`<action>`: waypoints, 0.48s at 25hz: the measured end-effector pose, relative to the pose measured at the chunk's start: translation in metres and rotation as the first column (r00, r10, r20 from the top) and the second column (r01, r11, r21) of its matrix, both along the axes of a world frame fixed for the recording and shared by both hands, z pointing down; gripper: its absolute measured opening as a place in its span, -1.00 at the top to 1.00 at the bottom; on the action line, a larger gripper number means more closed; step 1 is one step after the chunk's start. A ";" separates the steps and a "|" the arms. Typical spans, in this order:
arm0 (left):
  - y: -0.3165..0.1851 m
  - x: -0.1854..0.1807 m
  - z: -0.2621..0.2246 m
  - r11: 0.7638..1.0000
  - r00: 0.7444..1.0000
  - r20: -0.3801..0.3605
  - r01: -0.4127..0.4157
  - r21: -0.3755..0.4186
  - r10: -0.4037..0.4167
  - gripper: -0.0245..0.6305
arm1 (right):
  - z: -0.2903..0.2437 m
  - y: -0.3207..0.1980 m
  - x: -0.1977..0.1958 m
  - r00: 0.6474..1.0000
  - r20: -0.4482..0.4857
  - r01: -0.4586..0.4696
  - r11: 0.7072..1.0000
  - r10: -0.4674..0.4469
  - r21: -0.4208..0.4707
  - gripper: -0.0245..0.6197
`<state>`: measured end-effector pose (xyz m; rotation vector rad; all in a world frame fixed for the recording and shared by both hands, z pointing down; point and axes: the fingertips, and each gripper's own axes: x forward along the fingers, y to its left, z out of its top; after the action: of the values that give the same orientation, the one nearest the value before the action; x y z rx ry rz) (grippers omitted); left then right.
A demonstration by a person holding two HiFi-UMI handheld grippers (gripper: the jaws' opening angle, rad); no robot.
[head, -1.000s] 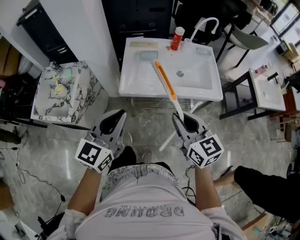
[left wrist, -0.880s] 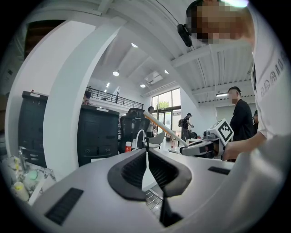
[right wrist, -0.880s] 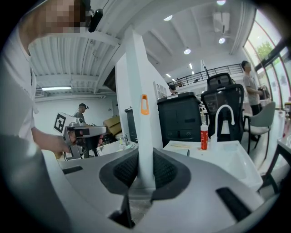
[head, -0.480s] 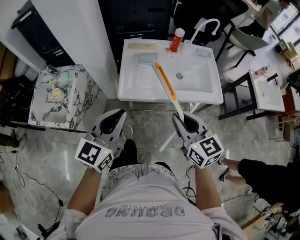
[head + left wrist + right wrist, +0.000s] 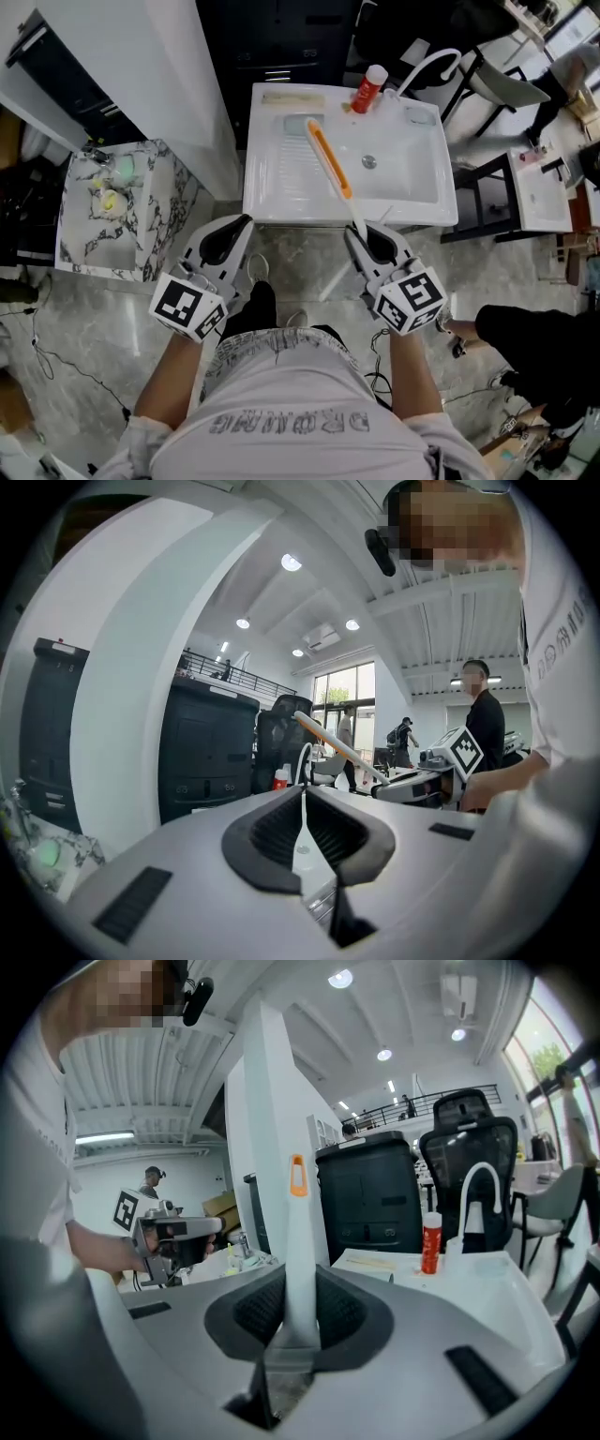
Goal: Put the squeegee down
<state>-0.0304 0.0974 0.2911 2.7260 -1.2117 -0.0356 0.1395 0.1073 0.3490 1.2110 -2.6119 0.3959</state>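
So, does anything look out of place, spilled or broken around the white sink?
Nothing is spilled or broken. The only unusual thing is the squeegee, gripped by its handle in the right tool and slanting over the sink instead of lying down. The red bottle stands upright at the back rim.

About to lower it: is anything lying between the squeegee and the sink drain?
Nothing. The head view shows bare white basin between the squeegee and the drain; the right tongs grip its handle.

Squeegee [image 5: 330, 167]: long, white, with an orange strip along it.
Grip: handle end clamped between the right tongs [image 5: 363, 238].
Pose: slanting up and away, over the white sink [image 5: 412, 178].
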 end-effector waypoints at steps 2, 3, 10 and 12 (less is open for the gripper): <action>-0.017 -0.007 0.002 1.000 1.000 -0.001 -0.002 -0.002 0.002 0.85 | 0.003 -0.016 -0.007 1.000 -0.003 0.000 1.000 0.000 -0.005 0.70; -0.026 -0.010 0.003 1.000 1.000 -0.001 -0.003 -0.005 0.003 0.85 | 0.004 -0.025 -0.011 1.000 -0.005 0.000 1.000 0.000 -0.009 0.70; -0.080 -0.036 0.010 1.000 1.000 -0.009 -0.008 -0.030 0.008 0.85 | 0.011 -0.076 -0.033 1.000 -0.024 -0.011 0.999 0.010 -0.039 0.70; -0.093 -0.042 0.012 0.999 1.000 -0.012 -0.011 -0.037 0.011 0.85 | 0.014 -0.089 -0.038 0.999 -0.037 -0.013 0.999 0.012 -0.044 0.70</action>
<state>-0.0721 0.0045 0.3028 2.6971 -1.1821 -0.0282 0.1019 0.0187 0.3629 1.2093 -2.5525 0.4272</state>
